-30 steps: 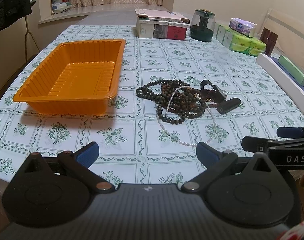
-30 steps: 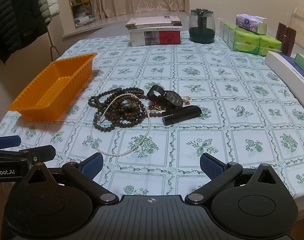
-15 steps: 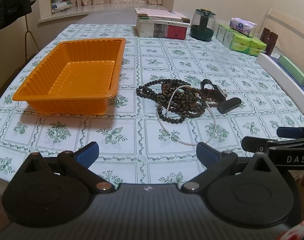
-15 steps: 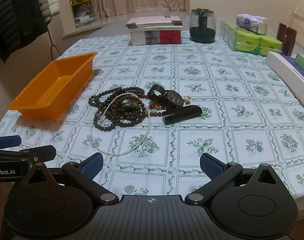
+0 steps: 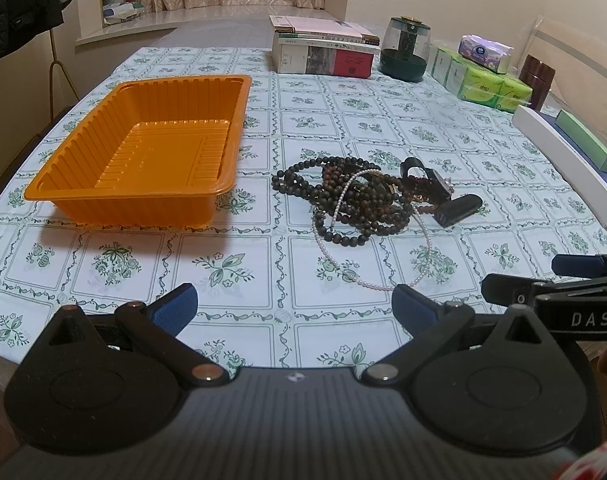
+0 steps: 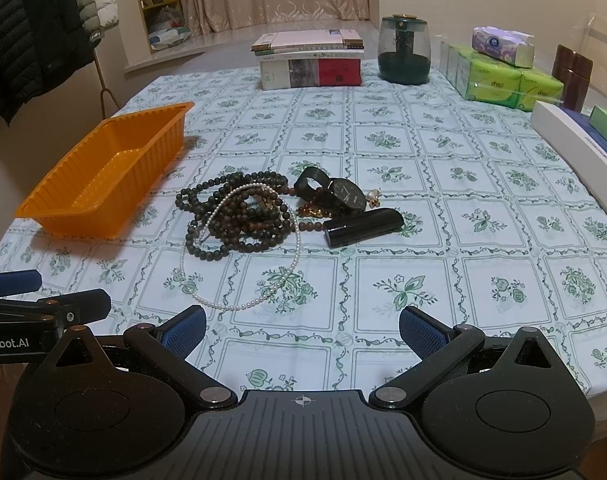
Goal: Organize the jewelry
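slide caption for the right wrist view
Open right gripper faces a white pearl necklace, dark bead strands and empty orange plastic tray.

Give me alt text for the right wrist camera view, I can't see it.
A tangle of dark bead strands, a pearl necklace, a black wristwatch and a black tube lies on a floral tablecloth. An empty orange tray sits to its left; the open right gripper hovers nearest the camera.

One orange tray [image 5: 143,152], one pearl necklace [image 6: 239,304], one black wristwatch [image 6: 345,196], one black tube [image 6: 363,226], several tangled dark bead strands [image 6: 231,216], count unclear.
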A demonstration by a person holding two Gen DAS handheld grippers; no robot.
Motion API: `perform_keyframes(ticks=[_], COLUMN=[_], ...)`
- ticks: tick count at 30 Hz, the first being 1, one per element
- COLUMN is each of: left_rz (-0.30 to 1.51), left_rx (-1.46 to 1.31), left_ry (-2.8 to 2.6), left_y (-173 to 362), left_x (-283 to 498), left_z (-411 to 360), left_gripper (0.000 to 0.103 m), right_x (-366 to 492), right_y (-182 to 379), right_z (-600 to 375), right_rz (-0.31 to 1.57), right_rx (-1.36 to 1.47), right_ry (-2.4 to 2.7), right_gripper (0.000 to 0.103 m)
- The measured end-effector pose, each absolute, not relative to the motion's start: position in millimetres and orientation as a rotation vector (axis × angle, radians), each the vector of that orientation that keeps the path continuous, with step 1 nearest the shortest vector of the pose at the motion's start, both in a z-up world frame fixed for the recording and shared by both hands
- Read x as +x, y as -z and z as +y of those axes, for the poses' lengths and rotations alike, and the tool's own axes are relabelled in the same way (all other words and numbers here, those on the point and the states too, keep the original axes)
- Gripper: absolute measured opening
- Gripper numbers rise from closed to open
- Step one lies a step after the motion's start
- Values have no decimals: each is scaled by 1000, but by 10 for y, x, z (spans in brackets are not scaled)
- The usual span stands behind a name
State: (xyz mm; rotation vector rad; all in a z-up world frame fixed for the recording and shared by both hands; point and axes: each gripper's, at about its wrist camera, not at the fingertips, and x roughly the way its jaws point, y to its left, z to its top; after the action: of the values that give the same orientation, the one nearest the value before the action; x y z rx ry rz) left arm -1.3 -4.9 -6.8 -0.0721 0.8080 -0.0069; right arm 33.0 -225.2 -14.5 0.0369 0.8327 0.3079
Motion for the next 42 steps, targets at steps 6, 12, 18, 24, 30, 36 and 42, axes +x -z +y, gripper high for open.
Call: perform_keyframes(ticks=[6,12,18,24,30,36,42], left_rz=[809,809,809,809,786,704,656], left_rx=[-74,-74,-73,-77,-188,-306,-349], left_ry=[7,7,7,8,26,-7,-120], left_y=[76,79,80,86,59,-48,-128], left_x=[-18,-17,-20,-14,-9,12,75], left_z=[-51,-56,-58,-54,153,653,1273], left_gripper=[102,102,102,102,102,96,90], right_x=[331,331,332,333,344,390,496], right_y=[145,146,147,142,161,195,158], right_z=[-2252,-2251,-2250,-2252,-2248,-2172,-2089], right_rz=[833,833,833,833,831,837,836], right_rx=[37,37,36,37,40,25,12], right_ry=[-308,-307,-307,-308,-305,-314,-320], right_gripper=[102,102,102,102,102,102,102])
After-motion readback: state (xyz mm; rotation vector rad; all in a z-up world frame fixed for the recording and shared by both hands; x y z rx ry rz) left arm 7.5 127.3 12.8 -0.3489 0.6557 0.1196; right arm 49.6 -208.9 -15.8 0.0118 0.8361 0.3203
